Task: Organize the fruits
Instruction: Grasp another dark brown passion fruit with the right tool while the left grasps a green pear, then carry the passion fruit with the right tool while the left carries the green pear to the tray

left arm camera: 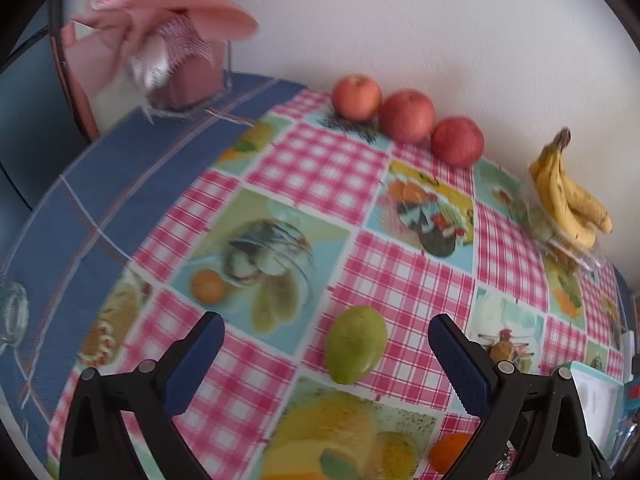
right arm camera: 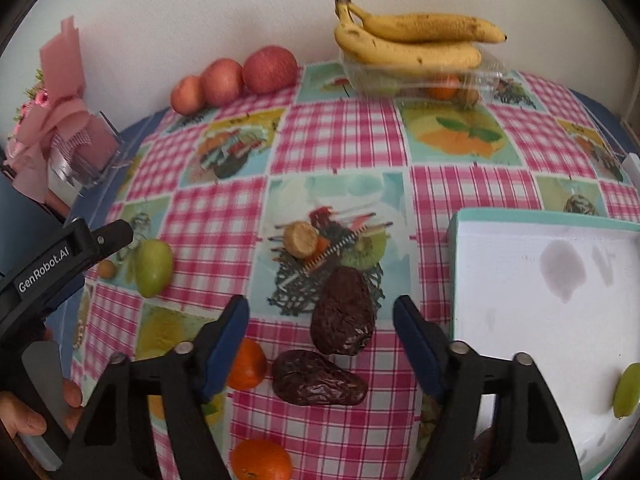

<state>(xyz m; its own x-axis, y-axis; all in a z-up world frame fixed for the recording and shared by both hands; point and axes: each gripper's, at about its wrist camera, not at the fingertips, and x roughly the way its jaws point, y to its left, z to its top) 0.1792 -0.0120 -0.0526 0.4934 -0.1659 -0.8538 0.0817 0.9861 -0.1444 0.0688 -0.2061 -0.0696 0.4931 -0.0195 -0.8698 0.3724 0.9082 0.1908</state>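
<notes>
The one readable text is "GenRobot.AI", in white letters on the black body of the left gripper (right arm camera: 114, 236), at the left edge of the right wrist view. It runs slanted along the body, rising toward the fingers. Nothing legible shows in the left wrist view.

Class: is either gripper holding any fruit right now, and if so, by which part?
Nothing is held. The left gripper stands open around the green fruit; the right gripper is open too.

Looks like a home dining corner: tabletop (right arm camera: 344, 136) pushed against a plain white wall (right arm camera: 200, 8), covered with a pink-checked, fruit-print oilcloth (left arm camera: 320, 168) over blue fabric (left arm camera: 100, 168), and bearing a pink ribboned gift decoration (left arm camera: 172, 40).
</notes>
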